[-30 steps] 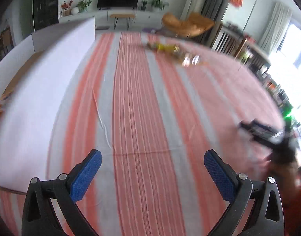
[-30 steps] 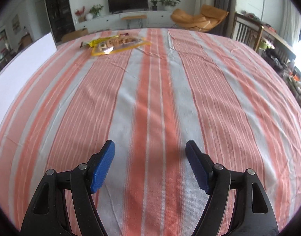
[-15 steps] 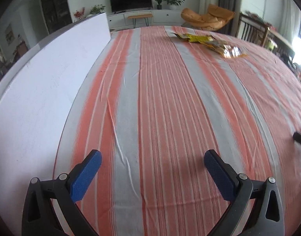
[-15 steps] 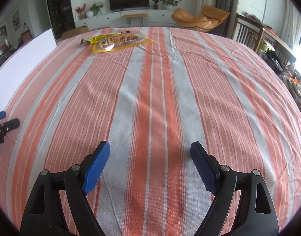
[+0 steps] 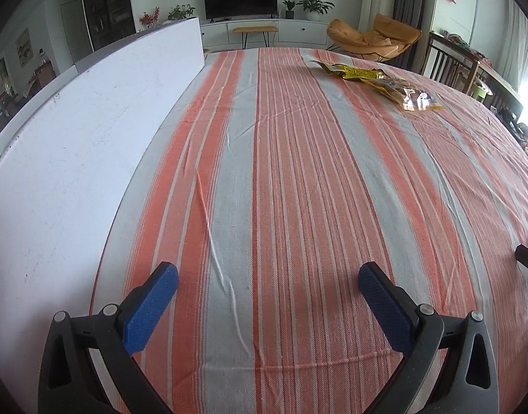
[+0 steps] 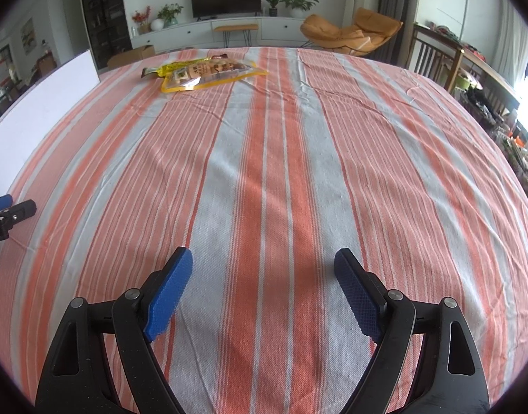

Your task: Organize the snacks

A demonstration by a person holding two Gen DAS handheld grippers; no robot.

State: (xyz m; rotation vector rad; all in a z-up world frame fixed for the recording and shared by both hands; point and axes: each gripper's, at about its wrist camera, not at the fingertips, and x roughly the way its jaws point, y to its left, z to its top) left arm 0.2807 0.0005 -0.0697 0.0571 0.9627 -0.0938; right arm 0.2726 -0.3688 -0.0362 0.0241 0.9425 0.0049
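Orange-and-grey striped cloth (image 5: pixel 298 172) covers the surface. Left wrist view: my left gripper (image 5: pixel 268 281) has its fingers spread, nothing between them; yellow snack packets (image 5: pixel 378 81) lie far off at 1 o'clock, white board (image 5: pixel 74 131) at 10 o'clock. Right wrist view: my right gripper (image 6: pixel 263 269) has just been opening, fingers spread and empty; snack packets (image 6: pixel 205 72) far off at 11 o'clock.
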